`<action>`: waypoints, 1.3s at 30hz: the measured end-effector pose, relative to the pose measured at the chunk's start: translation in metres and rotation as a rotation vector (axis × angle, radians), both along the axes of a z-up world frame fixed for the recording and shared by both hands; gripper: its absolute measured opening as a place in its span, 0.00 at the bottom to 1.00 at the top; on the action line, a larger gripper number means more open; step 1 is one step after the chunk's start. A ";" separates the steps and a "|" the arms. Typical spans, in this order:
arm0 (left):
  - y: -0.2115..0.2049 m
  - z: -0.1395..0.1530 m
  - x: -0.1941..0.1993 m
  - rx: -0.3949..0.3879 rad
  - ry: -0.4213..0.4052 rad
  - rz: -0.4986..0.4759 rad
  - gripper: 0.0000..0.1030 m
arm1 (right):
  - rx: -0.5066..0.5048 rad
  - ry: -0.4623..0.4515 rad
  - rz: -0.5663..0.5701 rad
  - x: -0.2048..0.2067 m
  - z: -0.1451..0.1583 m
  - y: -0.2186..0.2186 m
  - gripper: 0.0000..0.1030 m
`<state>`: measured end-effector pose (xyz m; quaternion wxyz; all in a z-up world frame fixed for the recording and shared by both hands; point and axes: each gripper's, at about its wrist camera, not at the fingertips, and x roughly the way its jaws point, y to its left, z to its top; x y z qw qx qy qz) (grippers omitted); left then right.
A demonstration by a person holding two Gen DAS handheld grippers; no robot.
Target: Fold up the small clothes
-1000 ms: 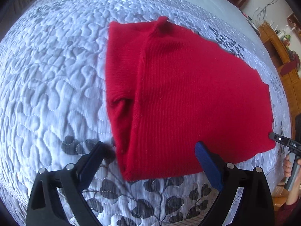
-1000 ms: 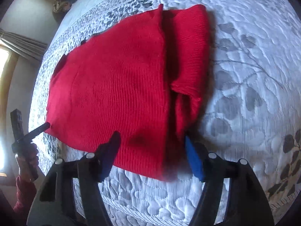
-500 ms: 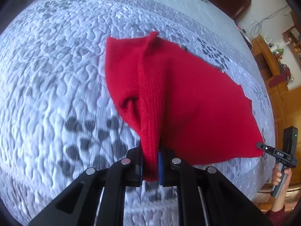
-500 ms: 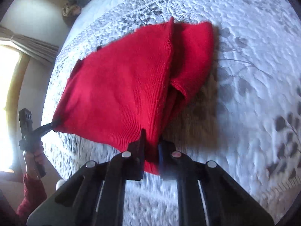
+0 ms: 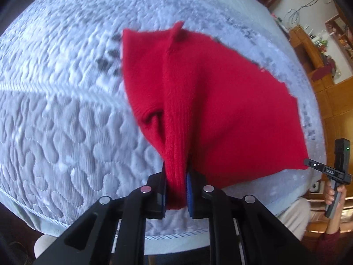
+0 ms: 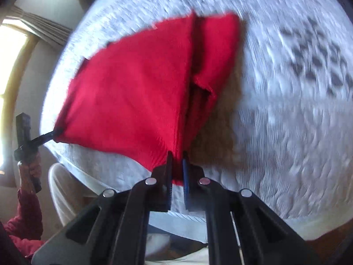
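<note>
Left wrist: ribbed red knit garment (image 5: 220, 101)

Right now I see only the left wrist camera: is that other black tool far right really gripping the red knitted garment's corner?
Observer: Yes; the right wrist view shows the right gripper with its jaws shut on the near corner of the red knitted garment.
Operator: What lies beside that corner?
Observer: What looks like a folded-in sleeve, along the garment's right side.
Operator: And beyond the quilted white bed?
Observer: A bright window with a pleated beige curtain, at the picture's left.
</note>
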<state>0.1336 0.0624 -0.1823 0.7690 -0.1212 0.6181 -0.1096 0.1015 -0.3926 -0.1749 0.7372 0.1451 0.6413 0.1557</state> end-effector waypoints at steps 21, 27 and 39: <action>0.002 0.065 0.108 0.144 -0.220 -0.012 0.44 | 0.002 -0.174 -0.030 0.102 0.054 0.005 0.39; -0.034 0.015 0.185 0.269 -0.154 -0.024 0.44 | -0.043 -0.078 -0.083 0.182 0.003 0.006 0.41; -0.025 0.008 0.201 0.119 -0.223 0.057 0.05 | 0.085 -0.173 -0.099 0.204 0.010 -0.012 0.03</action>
